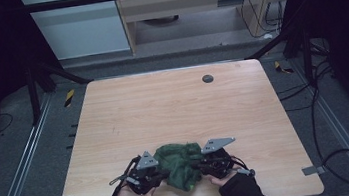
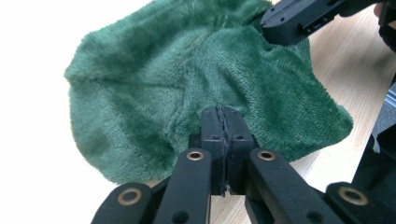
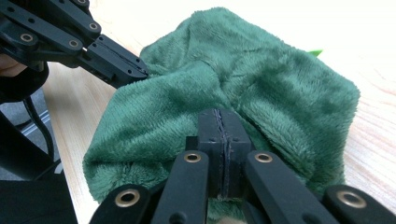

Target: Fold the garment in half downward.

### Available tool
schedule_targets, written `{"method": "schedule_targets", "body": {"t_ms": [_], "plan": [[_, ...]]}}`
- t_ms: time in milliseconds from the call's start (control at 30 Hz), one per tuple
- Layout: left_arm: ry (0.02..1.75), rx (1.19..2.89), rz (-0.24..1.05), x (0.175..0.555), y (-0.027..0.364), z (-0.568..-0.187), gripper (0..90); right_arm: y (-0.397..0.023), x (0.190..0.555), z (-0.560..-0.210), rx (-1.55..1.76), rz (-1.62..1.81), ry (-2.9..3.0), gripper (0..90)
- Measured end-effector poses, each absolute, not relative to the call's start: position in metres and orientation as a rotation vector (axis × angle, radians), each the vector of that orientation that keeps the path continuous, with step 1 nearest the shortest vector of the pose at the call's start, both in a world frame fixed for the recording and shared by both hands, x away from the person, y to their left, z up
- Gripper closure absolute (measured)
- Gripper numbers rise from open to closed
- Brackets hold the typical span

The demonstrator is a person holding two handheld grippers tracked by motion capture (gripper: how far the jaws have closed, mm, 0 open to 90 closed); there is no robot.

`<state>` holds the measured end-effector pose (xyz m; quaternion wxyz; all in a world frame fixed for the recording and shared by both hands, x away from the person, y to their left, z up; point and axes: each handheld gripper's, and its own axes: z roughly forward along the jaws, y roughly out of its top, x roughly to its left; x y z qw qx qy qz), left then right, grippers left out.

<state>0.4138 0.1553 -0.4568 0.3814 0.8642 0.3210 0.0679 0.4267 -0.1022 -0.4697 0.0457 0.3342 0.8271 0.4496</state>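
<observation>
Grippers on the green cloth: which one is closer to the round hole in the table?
The right gripper: shut on the cloth's right edge, on the hole's side. The left gripper pinches the opposite edge.

1. We see the high view dim, its edges sunk in black; the table (image 1: 178, 107) is evenly lit.
2. In both gripper views the tabletop glares to white at the top.
3. The cloth (image 2: 187, 84) looks sharp; the nearest jaws are soft.

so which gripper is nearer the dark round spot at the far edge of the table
Right. The right gripper sits at the green cloth's right side, more nearly below the dark round spot; the left gripper is at the cloth's left side, farther off. Both are near the table's front edge.
</observation>
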Motion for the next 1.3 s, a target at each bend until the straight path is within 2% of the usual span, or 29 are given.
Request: {"method": "schedule_targets", "body": {"t_ms": [200,600,867,1300], "plan": [[0.849,2.136,0.215,0.417,0.168,-0.443,83.8,-0.109,0.427,-0.459,1.021,1.41,2.476,86.7],[0.991,2.055,0.33,0.434,0.206,-0.439,72.5,-0.147,0.439,-0.447,1.103,1.388,2.297,75.3],[1.105,1.994,0.386,0.447,0.236,-0.444,65.8,-0.176,0.449,-0.45,1.229,1.3,2.182,59.0],[1.238,1.975,0.485,0.463,0.268,-0.458,51.0,-0.208,0.463,-0.465,1.366,1.153,2.106,43.6]]}}
